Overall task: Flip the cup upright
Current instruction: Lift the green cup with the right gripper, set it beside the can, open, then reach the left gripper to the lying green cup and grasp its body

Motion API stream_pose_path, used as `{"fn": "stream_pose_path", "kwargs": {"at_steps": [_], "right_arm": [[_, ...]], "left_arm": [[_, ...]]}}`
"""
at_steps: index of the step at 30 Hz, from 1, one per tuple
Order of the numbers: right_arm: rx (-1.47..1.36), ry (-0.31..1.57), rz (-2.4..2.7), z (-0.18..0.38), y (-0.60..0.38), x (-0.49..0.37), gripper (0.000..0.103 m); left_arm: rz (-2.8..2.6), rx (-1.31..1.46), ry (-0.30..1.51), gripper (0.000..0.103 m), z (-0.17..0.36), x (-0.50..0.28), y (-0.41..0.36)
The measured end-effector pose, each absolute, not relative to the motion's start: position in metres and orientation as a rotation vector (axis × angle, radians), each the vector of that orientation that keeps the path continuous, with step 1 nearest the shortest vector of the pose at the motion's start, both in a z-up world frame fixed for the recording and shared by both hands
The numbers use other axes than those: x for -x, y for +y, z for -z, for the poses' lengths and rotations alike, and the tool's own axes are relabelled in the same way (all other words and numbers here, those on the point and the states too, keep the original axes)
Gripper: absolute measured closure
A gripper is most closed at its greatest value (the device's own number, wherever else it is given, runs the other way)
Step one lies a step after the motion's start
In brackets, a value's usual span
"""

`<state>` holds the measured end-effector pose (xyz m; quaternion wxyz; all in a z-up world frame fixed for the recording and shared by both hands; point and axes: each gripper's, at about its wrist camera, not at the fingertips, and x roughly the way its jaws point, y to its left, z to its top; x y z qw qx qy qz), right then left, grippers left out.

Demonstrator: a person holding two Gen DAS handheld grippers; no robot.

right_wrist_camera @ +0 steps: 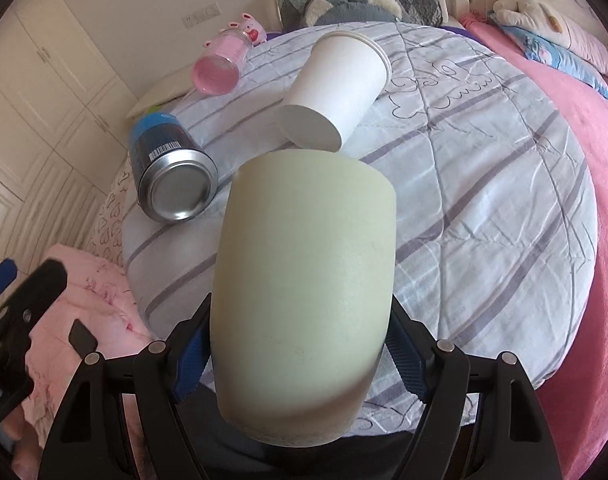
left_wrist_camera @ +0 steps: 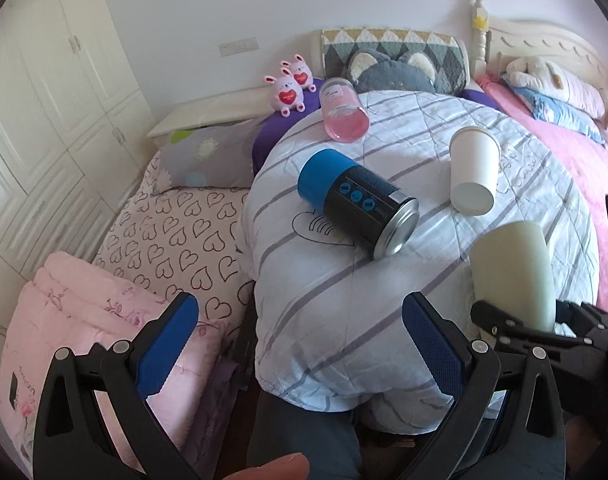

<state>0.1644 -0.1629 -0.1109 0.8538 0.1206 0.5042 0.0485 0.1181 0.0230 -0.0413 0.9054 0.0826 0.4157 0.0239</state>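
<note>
Now right gripper [right_wrist_camera: 300, 360] clamps (level) pale cup [right_wrist_camera: 304, 280].

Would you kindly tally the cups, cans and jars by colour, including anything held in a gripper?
Pale green: 1, the cup clamped in the right gripper.
White: 1, the paper cup lying on the striped quilt.
Blue and black: 1, the can on its side.
Pink: 1, the clear jar on its side.
Total: 4. The left gripper holds nothing.

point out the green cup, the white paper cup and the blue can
green cup [right_wrist_camera: 304, 292], right wrist view, middle of its side wall
white paper cup [right_wrist_camera: 336, 88], right wrist view, side wall between rim and base
blue can [left_wrist_camera: 356, 196], left wrist view, dark label on its side
</note>
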Motion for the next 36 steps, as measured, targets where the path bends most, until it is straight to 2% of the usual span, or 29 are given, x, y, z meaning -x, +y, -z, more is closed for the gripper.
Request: {"fn": "stream_pose_path", "kwargs": {"at_steps": [12, 23, 36], "right_arm": [[-0.225, 0.989, -0.091, 0.094, -0.162, -0.143, 0.019], [-0.195, 0.842, -0.034, 0.051, -0.171, -0.085, 0.018], [-0.189, 0.791, 0.070, 0.034, -0.204, -0.023, 0.018]], "left_arm": [[-0.040, -0.167, 0.823, 0.000, 0.028, -0.100, 0.015], [0.008, -0.163, 0.794, 0.000, 0.018, -0.067, -0.008], [0.062, -0.191, 0.764, 0.000, 0.011, -0.029, -0.041]]}}
